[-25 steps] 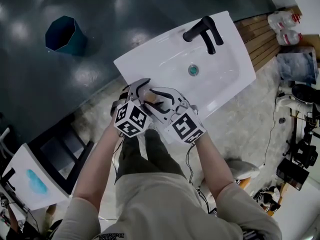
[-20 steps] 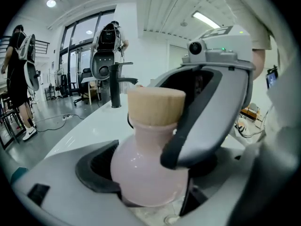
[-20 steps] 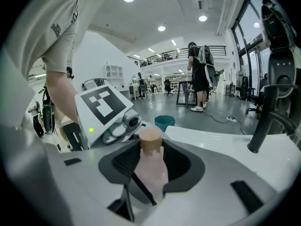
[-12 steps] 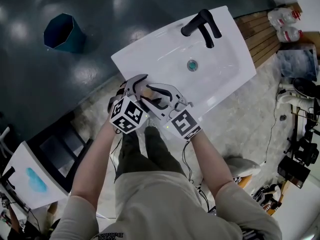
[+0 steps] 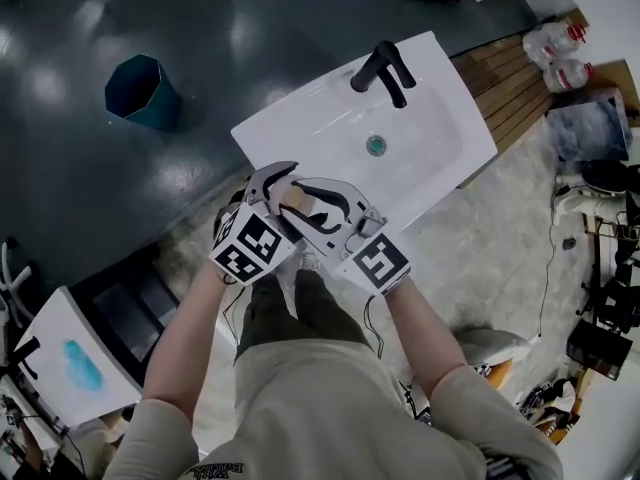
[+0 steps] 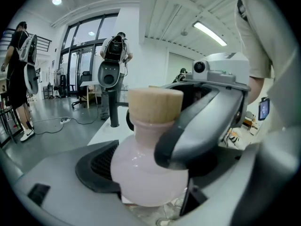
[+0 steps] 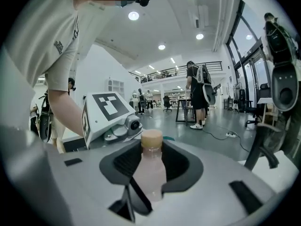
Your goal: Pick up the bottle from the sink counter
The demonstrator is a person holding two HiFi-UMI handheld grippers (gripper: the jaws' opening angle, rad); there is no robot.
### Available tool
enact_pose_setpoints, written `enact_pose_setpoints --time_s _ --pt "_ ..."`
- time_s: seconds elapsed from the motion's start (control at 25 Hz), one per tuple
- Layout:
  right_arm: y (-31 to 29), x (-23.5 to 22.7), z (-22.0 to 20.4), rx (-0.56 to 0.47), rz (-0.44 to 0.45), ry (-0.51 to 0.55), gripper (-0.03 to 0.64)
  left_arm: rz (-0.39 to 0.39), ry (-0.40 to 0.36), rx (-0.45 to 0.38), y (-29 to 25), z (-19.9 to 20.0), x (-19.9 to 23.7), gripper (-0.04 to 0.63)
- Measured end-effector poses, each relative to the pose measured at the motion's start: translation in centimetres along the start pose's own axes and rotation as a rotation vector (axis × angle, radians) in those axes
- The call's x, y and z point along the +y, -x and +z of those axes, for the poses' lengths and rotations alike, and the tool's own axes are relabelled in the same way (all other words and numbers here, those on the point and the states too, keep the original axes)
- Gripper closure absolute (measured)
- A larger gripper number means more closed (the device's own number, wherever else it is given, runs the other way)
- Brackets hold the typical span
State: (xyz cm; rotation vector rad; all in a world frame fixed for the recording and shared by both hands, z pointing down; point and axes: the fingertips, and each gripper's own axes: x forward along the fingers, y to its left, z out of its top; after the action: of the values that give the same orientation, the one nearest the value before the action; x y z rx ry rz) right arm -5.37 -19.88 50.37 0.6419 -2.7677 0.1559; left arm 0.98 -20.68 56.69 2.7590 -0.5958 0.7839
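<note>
A pale pink bottle with a tan cap hangs above the front rim of the white sink, clasped from both sides. My left gripper is shut on its round body. From the other side my right gripper is shut on the bottle too. Its jaws have just been closing, with the bottle between them. The bottle stands upright. In the left gripper view one finger of the right gripper crosses in front of it. The left gripper's marker cube shows behind it in the right gripper view.
A black faucet and a green drain sit in the sink. A teal bin stands on the dark floor to the left. Plastic jugs and wooden slats lie to the right. People stand in the background.
Both grippers have risen together with the bottle, from the sink's front rim towards the head camera. The bottle stays clasped between them.
</note>
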Motion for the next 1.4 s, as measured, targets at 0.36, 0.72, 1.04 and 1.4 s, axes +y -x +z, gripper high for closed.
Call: enact_pose_setpoints --time_s 0.36,0.72,1.04,1.4 --pt "3.8 2.5 11.3 -0.045 -0.065 0.084 0.503 0.035 -0.119 -0.053 7.6 9.4 -1.9 0.202" --pt "7.4 6.0 20.0 -0.179 -0.086 0.093 0.503 0.072 -0.167 -0.113 14.1 16.1 -5.0 0.202" --pt "9.5 9.4 22.3 -0.223 -0.049 0.103 0.503 0.08 -0.186 -0.135 17.3 17.5 -8.1 0.204" --pt "9.5 11.3 20.0 -0.186 -0.001 0.077 0.503 0.063 -0.137 -0.11 17.2 14.9 -9.8 0.204"
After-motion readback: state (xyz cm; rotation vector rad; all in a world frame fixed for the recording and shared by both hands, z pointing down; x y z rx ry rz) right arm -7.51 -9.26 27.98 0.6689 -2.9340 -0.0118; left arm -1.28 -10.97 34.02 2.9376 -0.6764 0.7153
